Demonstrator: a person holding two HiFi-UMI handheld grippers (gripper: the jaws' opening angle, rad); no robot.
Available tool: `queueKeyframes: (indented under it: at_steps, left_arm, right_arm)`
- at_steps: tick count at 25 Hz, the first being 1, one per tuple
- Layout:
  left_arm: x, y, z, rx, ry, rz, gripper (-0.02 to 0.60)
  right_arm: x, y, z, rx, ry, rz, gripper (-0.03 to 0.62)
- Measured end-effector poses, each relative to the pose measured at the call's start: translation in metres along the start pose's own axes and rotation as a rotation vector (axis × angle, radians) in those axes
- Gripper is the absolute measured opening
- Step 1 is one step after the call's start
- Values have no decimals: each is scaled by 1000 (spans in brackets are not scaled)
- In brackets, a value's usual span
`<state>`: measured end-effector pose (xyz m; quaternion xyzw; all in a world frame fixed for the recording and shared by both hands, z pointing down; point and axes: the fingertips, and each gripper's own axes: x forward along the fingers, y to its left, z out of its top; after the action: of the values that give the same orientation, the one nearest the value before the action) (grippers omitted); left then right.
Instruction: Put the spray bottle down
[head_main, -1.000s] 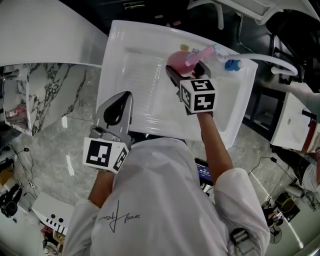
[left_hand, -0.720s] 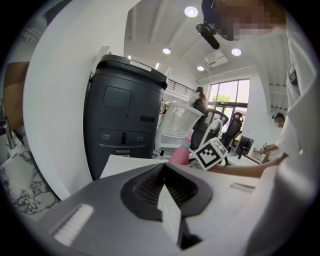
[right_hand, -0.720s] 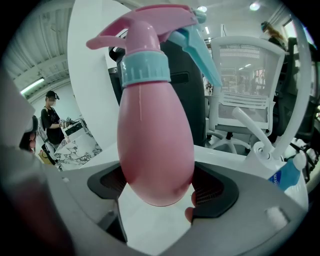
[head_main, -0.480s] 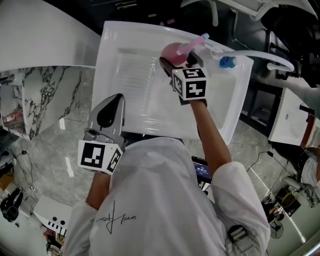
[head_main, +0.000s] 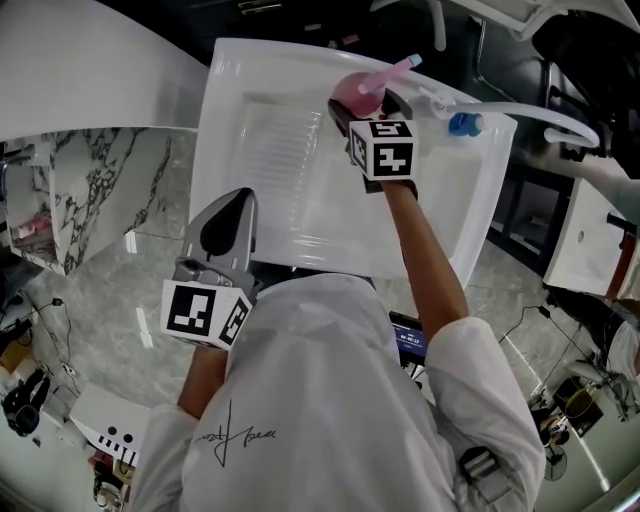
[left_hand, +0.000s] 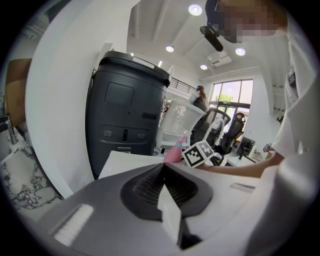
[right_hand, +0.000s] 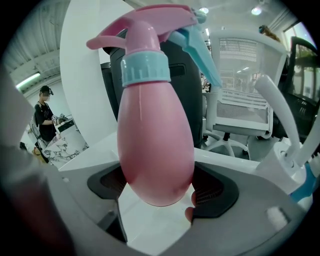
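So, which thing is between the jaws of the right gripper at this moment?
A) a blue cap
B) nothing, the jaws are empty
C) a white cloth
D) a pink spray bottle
D: in the right gripper view, the round body of the pink spray bottle sits clamped between the two pads of the right gripper.

Pink spray bottle (right_hand: 155, 140), seemingly marbled floor (head_main: 125, 295)

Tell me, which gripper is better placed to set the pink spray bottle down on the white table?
The right. The right gripper is shut on the pink spray bottle, holding it upright over the white table. The left gripper is shut and empty, at the table's near edge.
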<state>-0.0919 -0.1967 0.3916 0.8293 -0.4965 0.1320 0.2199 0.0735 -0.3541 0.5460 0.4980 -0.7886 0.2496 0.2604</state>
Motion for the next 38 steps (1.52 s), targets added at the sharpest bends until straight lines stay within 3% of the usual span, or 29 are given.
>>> queueKeyframes:
  at_steps: [17, 38]
  left_arm:
    - [2, 7, -4, -8, 22, 29, 54]
    - [-1, 16, -3, -16, 13, 41, 54]
  right_arm:
    - [29, -18, -6, -10, -3, -51, 388]
    - [37, -8, -9, -70, -16, -30, 388]
